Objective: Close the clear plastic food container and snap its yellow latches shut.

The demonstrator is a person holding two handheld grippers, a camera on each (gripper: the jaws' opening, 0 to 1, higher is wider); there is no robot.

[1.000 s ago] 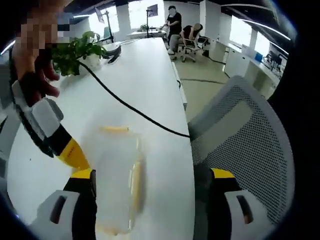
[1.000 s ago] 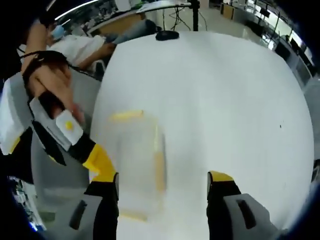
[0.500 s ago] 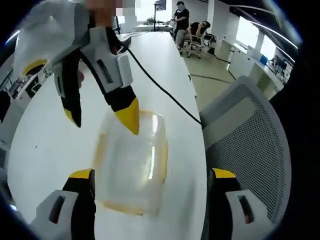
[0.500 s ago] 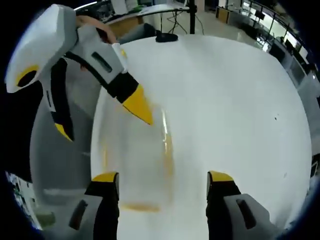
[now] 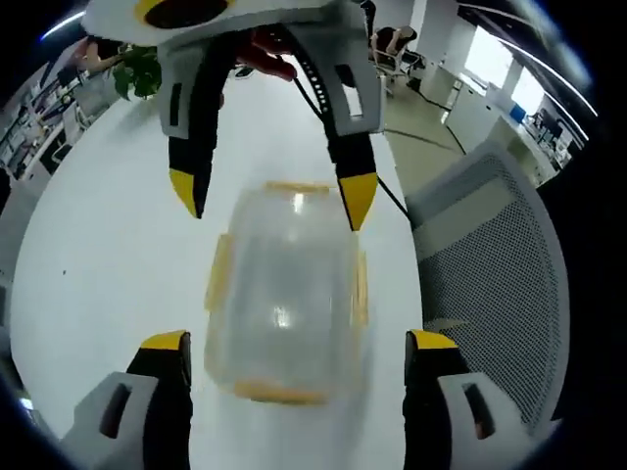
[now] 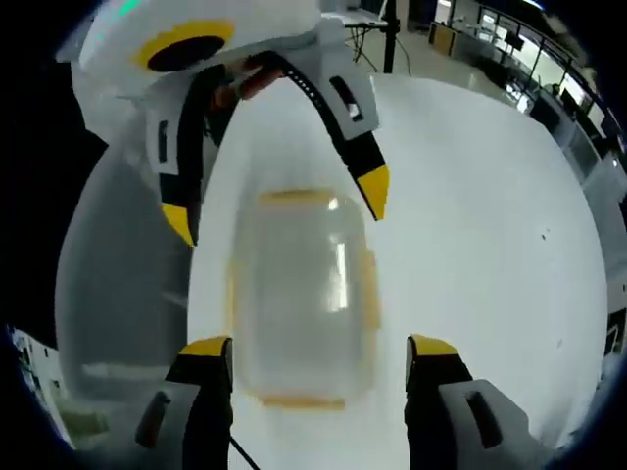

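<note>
Where the left gripper view looked down on the white table (image 5: pixel 88 255), the clear container (image 5: pixel 284 294) lay between the spread jaws of the left gripper (image 5: pixel 286 345), with the right gripper (image 5: pixel 272 201), also open, straddling its far end. In the right gripper view, the container (image 6: pixel 302 294) sat between the parted jaws of the right gripper (image 6: pixel 318 348), the left gripper (image 6: pixel 276 201) opposite. Uneven pressing could have slid the light box or left a yellow latch (image 6: pixel 367 289) unsnapped.
</note>
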